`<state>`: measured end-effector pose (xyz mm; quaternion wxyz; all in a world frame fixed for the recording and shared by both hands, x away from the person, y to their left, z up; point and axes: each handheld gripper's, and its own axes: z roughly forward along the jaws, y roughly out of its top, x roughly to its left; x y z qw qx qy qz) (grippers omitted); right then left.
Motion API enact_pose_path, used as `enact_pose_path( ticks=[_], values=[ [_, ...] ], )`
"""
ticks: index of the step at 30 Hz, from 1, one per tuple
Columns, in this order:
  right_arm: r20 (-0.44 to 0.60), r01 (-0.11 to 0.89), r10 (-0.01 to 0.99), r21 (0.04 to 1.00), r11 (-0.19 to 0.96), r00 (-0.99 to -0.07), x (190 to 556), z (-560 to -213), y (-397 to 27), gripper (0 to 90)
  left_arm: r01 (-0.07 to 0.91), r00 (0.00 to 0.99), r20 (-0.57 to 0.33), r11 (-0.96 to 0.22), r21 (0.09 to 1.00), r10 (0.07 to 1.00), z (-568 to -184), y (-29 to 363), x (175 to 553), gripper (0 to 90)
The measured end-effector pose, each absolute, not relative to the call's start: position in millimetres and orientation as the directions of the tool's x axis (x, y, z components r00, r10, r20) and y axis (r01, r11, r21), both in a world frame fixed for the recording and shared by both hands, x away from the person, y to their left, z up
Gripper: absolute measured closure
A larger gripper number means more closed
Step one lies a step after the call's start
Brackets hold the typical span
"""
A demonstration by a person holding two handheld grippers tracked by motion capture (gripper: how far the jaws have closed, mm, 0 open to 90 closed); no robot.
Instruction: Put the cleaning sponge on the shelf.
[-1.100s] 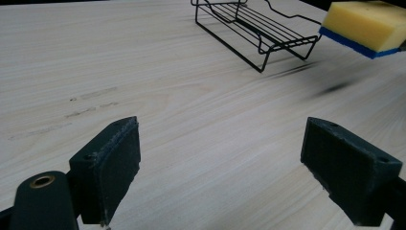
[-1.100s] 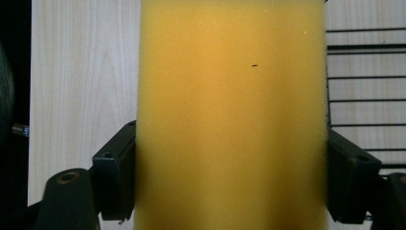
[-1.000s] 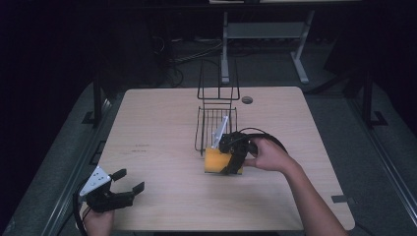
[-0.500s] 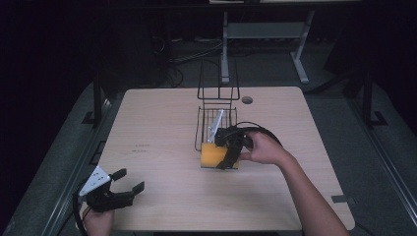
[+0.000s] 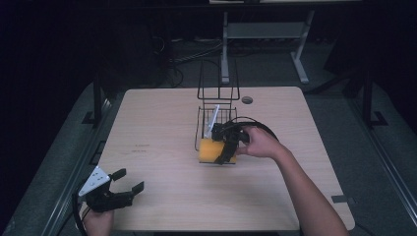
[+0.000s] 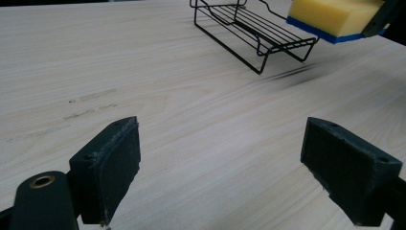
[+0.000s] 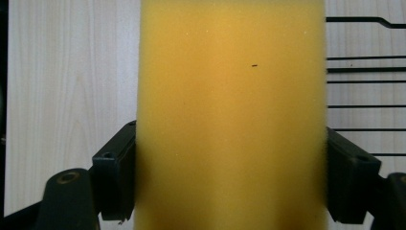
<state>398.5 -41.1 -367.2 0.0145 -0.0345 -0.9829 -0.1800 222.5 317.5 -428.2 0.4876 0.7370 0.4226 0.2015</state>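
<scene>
A yellow sponge [image 5: 212, 151] with a blue underside [image 6: 330, 36] is held just above the table at the front edge of a black wire rack [image 5: 215, 120]. My right gripper [image 5: 227, 147] is shut on the sponge [image 7: 230, 115], one jaw against each side. In the left gripper view the sponge [image 6: 335, 17] hangs over the rack's low shelf [image 6: 253, 28]. My left gripper [image 5: 129, 181] rests near the table's front left corner, open, with nothing between its pads [image 6: 107, 163].
The rack has a tall wire back [image 5: 219, 81] and holds a white flat item [image 5: 212, 120]. A round grommet [image 5: 247, 100] sits near the table's far edge. A metal stand [image 5: 265, 34] is on the floor beyond the table [image 5: 157, 113].
My right gripper has carried the sponge a little to the left and toward the rack's front. The left gripper has stayed where it was.
</scene>
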Motion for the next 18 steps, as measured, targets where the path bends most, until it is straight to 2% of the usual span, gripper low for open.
enact_pose_path(
  ticks=[6,18],
  values=[
    [0.034,0.063,0.055,0.341,0.938,-0.998,406,-368,-35,21.6,0.425,0.563,-0.114,-0.169,0.889,0.819,-428,318,223,12.8],
    [0.061,0.119,0.103,0.358,0.926,-0.993,427,-377,-45,21.6,0.427,0.561,-0.117,-0.165,0.889,0.82,-428,317,224,12.8]
  ],
)
